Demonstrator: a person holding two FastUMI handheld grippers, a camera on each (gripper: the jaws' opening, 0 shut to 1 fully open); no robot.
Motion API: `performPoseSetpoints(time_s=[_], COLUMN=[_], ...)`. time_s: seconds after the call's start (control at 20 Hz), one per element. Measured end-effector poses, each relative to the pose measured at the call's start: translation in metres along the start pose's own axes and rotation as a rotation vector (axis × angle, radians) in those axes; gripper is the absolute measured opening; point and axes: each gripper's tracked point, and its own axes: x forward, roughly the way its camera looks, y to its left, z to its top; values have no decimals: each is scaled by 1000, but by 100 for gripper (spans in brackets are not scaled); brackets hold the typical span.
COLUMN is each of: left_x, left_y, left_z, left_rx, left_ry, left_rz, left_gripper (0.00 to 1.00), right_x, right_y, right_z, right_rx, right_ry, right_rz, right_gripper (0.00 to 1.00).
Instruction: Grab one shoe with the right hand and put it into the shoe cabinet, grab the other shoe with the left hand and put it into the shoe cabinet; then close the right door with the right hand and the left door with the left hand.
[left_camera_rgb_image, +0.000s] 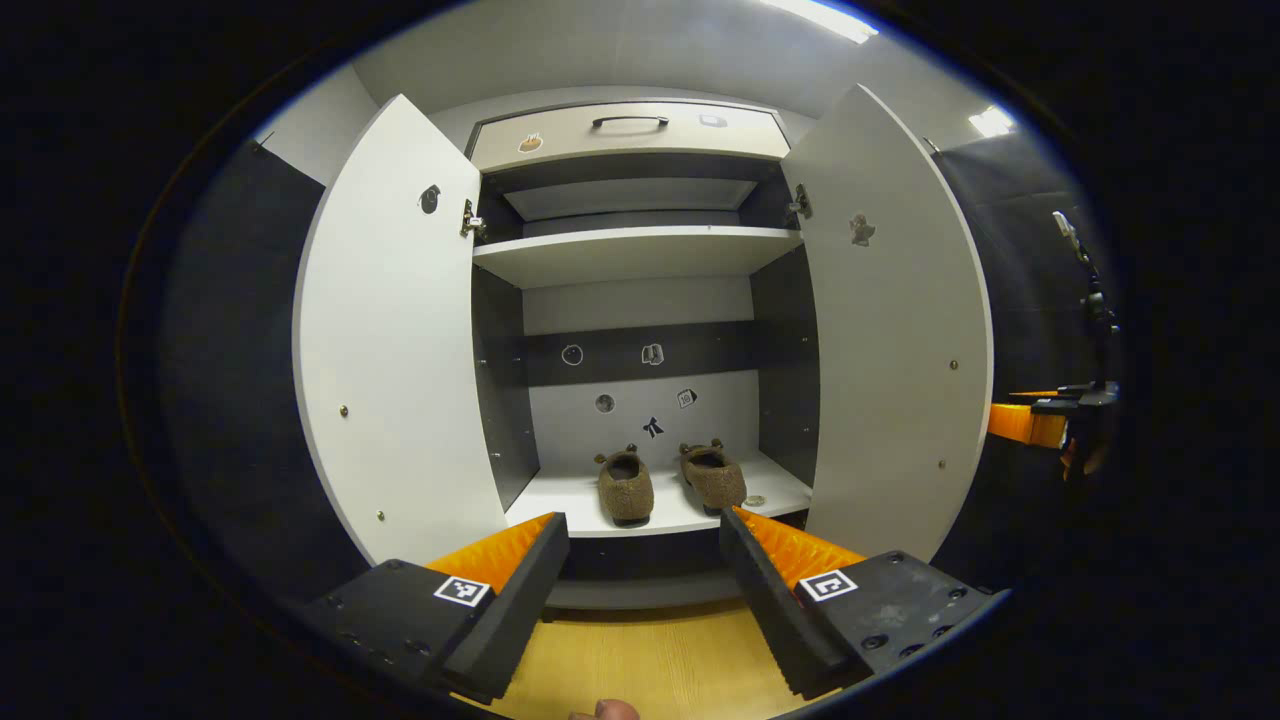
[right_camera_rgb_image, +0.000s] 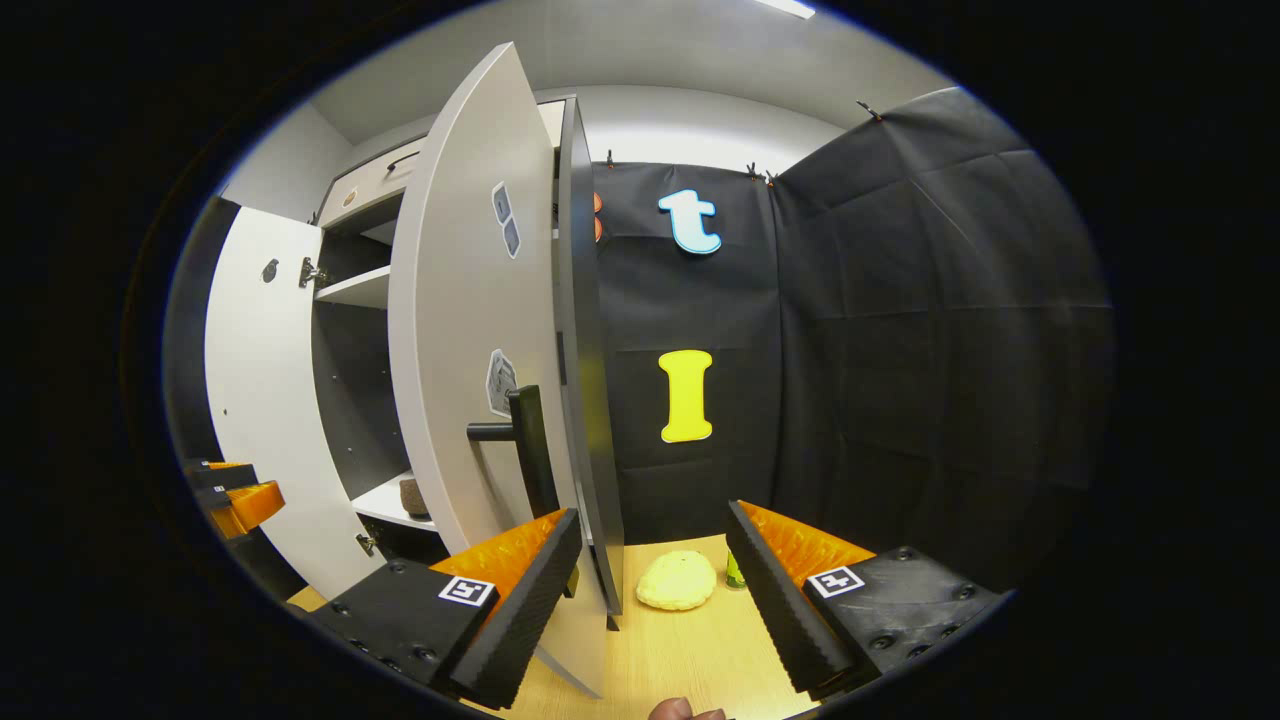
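Your left gripper (left_camera_rgb_image: 643, 560) is spread wide with nothing between its fingers, held low over the wooden floor (left_camera_rgb_image: 650, 660) and aimed straight into the open shoe cabinet (left_camera_rgb_image: 640, 250). Both brown shoes (left_camera_rgb_image: 625, 487) (left_camera_rgb_image: 713, 476) sit side by side on the bottom shelf (left_camera_rgb_image: 560, 500), toes pointing toward you, apart from each other. The left door (left_camera_rgb_image: 395, 330) and right door (left_camera_rgb_image: 895, 330) both stand swung open. Your right gripper (right_camera_rgb_image: 650, 560) is also open and empty, sitting just beside the outer face of the right door, near its dark handle (right_camera_rgb_image: 525, 440). Past it, a pale yellow rounded object (right_camera_rgb_image: 677, 580) lies on the floor by the black cloth wall (right_camera_rgb_image: 900, 350).
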Motion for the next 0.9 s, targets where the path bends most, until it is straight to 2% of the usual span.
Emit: performPoseSetpoints(time_s=[0.3,0.7,0.9], left_x=[-15,-33,-43], left_y=[31,65,80], left_z=[-9,-17,-22], left_rx=[-20,-32,-27], left_ry=[4,7,15], left_rz=[-10,-6,7], left_gripper=[96,96,96], right_x=[-5,-8,-2], right_y=[12,89,121], right_z=[-4,-15,-21], right_rx=[12,11,50], right_ry=[-4,9,25], right_rz=[-56,19,48], right_gripper=[98,98,98])
